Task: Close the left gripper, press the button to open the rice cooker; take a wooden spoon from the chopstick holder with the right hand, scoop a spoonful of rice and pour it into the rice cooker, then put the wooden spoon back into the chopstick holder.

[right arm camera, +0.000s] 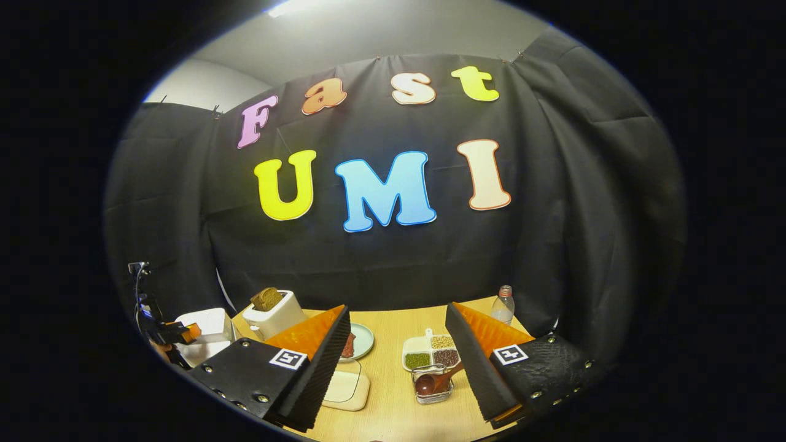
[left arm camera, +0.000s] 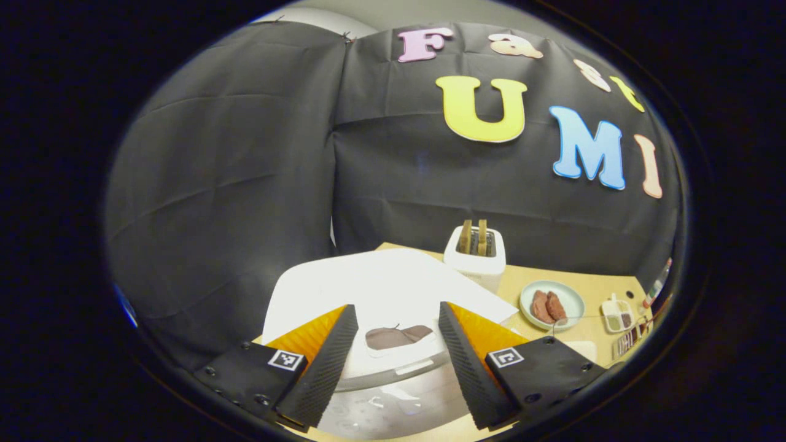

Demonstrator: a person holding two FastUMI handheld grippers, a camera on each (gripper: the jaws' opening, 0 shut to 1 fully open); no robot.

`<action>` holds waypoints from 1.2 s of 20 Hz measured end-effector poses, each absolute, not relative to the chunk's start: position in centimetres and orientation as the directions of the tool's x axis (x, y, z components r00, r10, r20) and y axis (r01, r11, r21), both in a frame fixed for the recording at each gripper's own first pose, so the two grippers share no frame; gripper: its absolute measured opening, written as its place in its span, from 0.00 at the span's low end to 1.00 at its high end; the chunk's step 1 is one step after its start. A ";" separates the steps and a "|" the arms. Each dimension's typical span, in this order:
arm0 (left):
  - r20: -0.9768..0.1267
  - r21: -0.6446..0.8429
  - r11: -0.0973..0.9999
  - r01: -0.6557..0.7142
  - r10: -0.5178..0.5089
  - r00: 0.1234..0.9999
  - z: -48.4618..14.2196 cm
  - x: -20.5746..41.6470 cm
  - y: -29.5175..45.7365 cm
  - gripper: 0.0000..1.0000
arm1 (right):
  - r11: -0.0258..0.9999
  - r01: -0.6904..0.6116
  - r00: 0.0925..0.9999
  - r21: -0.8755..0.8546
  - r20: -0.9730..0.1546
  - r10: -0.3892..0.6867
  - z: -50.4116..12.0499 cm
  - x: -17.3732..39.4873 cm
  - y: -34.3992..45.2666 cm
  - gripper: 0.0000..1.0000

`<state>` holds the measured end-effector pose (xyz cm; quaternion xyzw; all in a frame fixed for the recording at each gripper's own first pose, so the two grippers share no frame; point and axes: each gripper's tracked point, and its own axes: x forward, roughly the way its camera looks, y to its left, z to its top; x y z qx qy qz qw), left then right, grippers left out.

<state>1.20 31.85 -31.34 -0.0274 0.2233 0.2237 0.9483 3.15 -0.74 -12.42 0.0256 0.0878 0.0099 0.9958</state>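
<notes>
The white rice cooker [left arm camera: 368,288] lies right under my left gripper [left arm camera: 398,310], lid down, with a brown button panel [left arm camera: 399,336] at its front. The left gripper's jaws stand wide apart above that panel, touching nothing. In the right gripper view the cooker [right arm camera: 206,331] sits far left, with the left gripper [right arm camera: 177,333] at it. My right gripper [right arm camera: 398,313] is open and holds nothing. Just below and ahead of it, a wooden spoon [right arm camera: 433,382] rests in the clear chopstick holder [right arm camera: 433,393]. Behind the holder is a divided dish [right arm camera: 431,352] of grains.
A white toaster [left arm camera: 476,258] with bread slices stands behind the cooker, also seen in the right gripper view [right arm camera: 273,314]. A pale plate [left arm camera: 551,304] with reddish pieces, a small board [right arm camera: 347,387] and a plastic bottle [right arm camera: 503,305] stand on the wooden table [right arm camera: 387,368].
</notes>
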 end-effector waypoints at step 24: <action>-0.112 -0.099 0.980 -0.173 0.162 0.981 -7.4 2.0 15.0 0.96 | 0.999 -0.019 0.997 0.038 -0.076 0.022 -6.0 1.5 -0.2 0.94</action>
